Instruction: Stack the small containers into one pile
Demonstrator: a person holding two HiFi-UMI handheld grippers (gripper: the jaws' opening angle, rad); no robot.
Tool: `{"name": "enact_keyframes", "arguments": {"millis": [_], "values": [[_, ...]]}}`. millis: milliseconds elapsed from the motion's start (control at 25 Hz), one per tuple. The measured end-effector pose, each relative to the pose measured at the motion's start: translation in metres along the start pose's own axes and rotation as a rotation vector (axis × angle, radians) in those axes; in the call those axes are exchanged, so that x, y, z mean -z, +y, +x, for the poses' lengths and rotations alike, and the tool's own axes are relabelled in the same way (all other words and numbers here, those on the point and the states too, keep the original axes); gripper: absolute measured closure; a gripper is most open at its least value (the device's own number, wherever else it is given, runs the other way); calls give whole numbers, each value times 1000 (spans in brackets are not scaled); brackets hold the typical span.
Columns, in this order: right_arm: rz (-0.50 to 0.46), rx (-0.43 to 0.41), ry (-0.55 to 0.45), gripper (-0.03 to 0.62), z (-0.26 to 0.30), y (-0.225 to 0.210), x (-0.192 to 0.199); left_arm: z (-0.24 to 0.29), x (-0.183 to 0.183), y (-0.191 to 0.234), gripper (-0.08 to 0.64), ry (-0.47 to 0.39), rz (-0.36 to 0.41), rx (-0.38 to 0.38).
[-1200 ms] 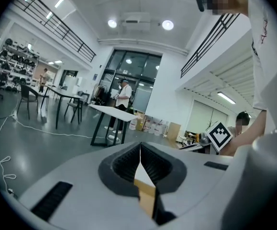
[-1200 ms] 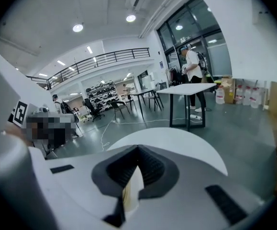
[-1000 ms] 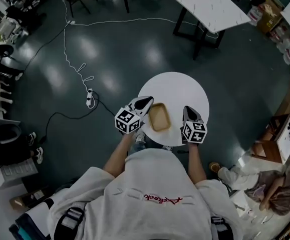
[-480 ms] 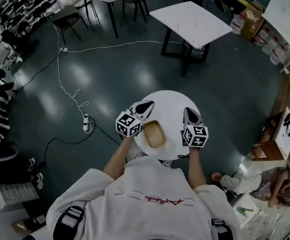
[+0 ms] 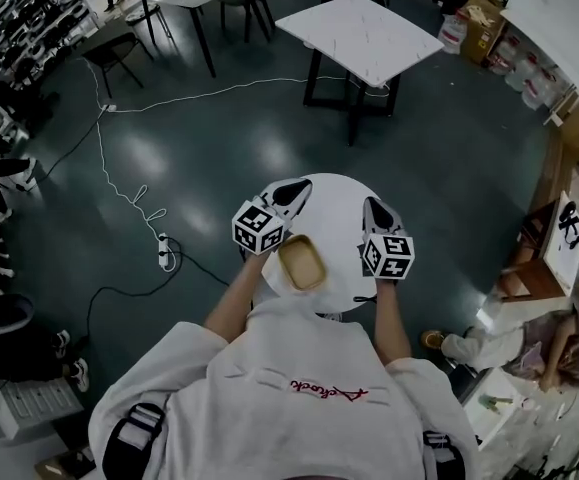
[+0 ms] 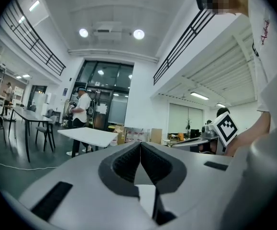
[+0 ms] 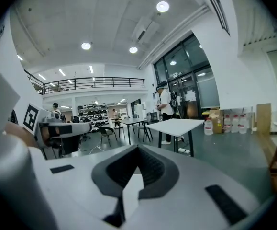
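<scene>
Container [image 5: 303, 261] sits 6 o'clock of left gripper [image 5: 292, 194], farther from right gripper [image 5: 375, 211]. Both sets of fingers pressed together, empty.

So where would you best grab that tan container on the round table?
Probably by one long rim wall, coming straight down from above: the tan container lies flat, open side up, on the round table, so its raised rim is what two jaws can pinch.
</scene>
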State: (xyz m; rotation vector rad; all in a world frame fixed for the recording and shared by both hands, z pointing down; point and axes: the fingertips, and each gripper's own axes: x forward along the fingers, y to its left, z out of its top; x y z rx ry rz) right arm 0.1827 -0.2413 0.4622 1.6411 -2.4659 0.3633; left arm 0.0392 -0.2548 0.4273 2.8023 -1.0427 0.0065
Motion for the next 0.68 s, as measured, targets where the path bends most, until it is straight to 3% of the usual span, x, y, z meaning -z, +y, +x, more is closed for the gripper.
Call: {"name": "enact_keyframes", "arguments": {"millis": [680], "values": [[-14, -9, -8, 572, 10, 7, -4, 5, -6, 7, 549, -7, 20, 8]]}}
